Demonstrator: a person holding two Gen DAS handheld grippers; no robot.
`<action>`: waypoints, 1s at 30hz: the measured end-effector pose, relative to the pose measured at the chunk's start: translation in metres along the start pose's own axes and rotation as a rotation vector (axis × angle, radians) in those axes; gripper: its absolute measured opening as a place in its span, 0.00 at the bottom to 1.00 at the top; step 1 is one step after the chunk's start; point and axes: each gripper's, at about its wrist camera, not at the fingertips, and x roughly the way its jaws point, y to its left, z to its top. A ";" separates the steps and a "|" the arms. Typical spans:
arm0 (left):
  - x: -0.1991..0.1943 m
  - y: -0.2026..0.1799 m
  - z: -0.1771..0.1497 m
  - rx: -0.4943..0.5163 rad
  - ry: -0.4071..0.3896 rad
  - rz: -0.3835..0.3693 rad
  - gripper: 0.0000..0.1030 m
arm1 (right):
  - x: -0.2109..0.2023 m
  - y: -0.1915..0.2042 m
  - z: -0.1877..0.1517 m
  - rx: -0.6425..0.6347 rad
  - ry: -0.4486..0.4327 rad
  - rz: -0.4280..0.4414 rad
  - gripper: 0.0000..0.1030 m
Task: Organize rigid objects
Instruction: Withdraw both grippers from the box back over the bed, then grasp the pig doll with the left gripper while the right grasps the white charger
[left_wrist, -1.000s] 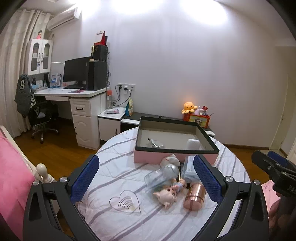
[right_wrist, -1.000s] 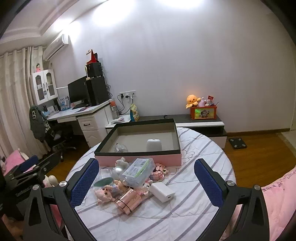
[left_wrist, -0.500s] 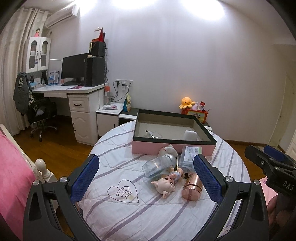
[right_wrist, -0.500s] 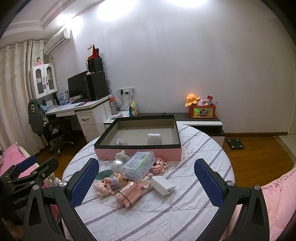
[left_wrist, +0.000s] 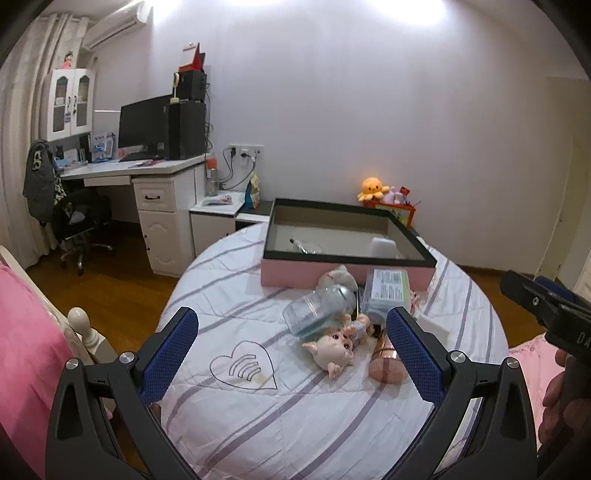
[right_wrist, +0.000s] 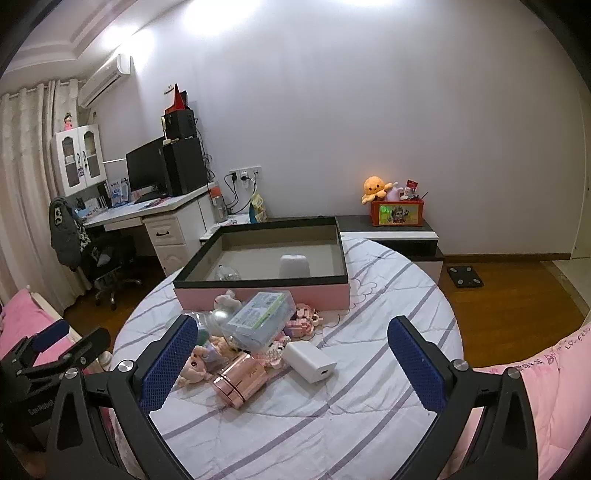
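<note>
A pink box with a black rim (left_wrist: 347, 275) (right_wrist: 258, 282) stands at the far side of the round bed; a white block (right_wrist: 294, 265) and a clear item (right_wrist: 227, 273) lie inside. In front of it is a heap: a clear jar (left_wrist: 317, 310), a pig-face doll (left_wrist: 332, 350), a rose-gold cylinder (left_wrist: 386, 360) (right_wrist: 240, 378), a clear plastic case (right_wrist: 260, 319), a white charger (right_wrist: 309, 361) and pink brick toys (right_wrist: 304, 317). My left gripper (left_wrist: 291, 354) is open above the bedspread, near the heap. My right gripper (right_wrist: 291, 363) is open, with the heap between its fingers' lines.
The striped bedspread (left_wrist: 258, 424) carries a heart drawing (left_wrist: 243, 365). A white desk with a monitor (left_wrist: 144, 162) and an office chair (left_wrist: 79, 218) stand left. A low cabinet with an orange plush (right_wrist: 375, 186) is behind. A scale (right_wrist: 464, 276) lies on the wooden floor.
Both grippers have drawn closer to the bed and dipped a little, so the heap and the box look larger. Both stay open; no object has moved.
</note>
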 end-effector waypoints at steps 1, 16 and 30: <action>0.002 0.000 -0.001 0.002 0.007 0.000 1.00 | 0.004 -0.001 -0.001 0.001 0.011 -0.004 1.00; 0.075 -0.008 -0.040 0.007 0.217 -0.033 1.00 | 0.076 -0.025 -0.044 -0.030 0.237 -0.066 1.00; 0.129 -0.015 -0.038 -0.039 0.330 -0.090 0.96 | 0.127 -0.024 -0.051 -0.131 0.305 -0.063 0.88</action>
